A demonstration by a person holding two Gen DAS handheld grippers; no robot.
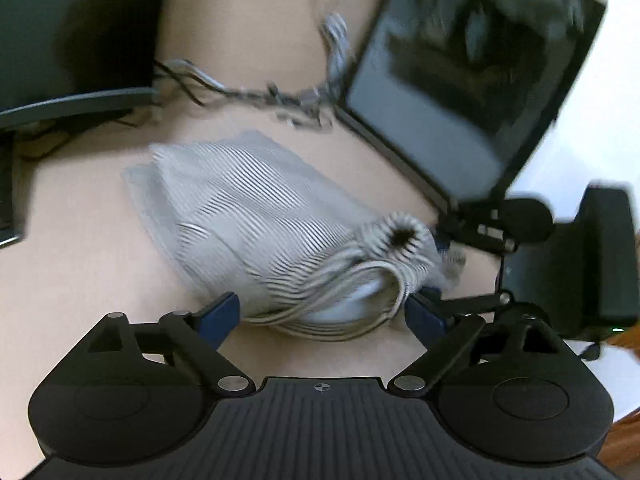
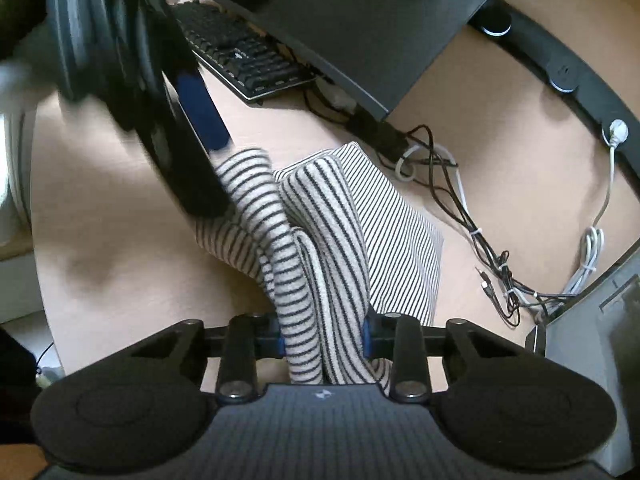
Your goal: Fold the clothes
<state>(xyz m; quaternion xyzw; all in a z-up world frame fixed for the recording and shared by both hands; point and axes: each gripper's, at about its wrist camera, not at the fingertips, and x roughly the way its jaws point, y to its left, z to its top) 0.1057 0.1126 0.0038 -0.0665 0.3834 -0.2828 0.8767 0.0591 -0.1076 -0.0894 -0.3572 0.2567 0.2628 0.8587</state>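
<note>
A black-and-white striped garment (image 1: 256, 216) lies bunched and partly folded on the beige desk (image 1: 80, 264). My left gripper (image 1: 324, 312) is open, its blue pads either side of the garment's near edge. In the right wrist view my right gripper (image 2: 324, 340) is shut on a thick fold of the striped garment (image 2: 320, 248). The left gripper (image 2: 192, 120) shows there at upper left, above the cloth's far end. The right gripper (image 1: 472, 236) shows in the left wrist view at the garment's right end.
An open laptop (image 1: 460, 80) stands at the right of the left wrist view. A monitor (image 2: 360, 20) and keyboard (image 2: 240, 56) are behind the garment. Tangled cables (image 2: 480, 240) lie on the desk (image 2: 120, 272) to the right. The desk edge runs along the left.
</note>
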